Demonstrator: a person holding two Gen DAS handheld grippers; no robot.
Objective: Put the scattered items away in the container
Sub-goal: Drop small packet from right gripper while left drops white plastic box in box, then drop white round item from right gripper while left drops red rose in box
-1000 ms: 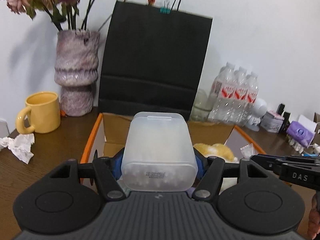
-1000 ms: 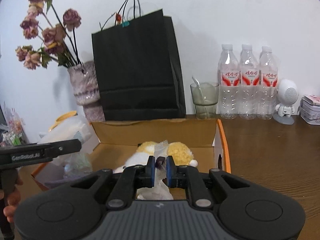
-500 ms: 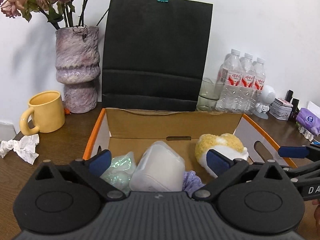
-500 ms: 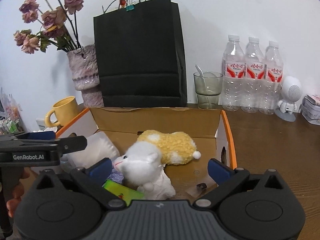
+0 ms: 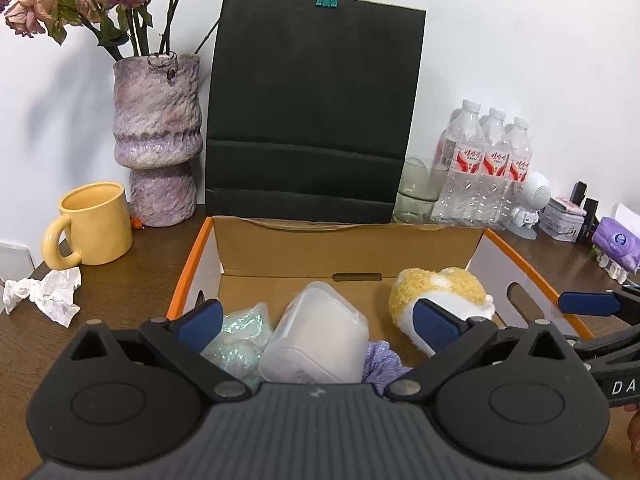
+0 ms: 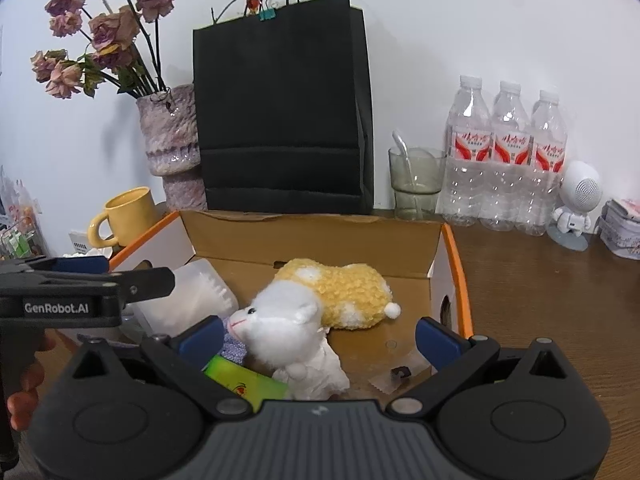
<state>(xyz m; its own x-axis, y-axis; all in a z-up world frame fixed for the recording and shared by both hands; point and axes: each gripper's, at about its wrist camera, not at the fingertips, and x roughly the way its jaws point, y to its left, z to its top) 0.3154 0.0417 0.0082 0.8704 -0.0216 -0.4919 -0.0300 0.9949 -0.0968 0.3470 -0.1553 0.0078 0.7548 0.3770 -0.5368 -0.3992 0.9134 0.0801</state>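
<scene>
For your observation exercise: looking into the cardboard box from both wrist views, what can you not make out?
- Purple fabric item: left view, mostly behind the plastic tub and gripper body.
- Green packet: right view, print cut off by the gripper body.
- Small dark item on the box floor: right view, too small to identify.

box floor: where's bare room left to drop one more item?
Bare cardboard floor lies right of the plush sheep, up to the right wall, with only a small wrapper on it. The left half is crowded: translucent container, iridescent bag, purple cloth, green packet.
</scene>
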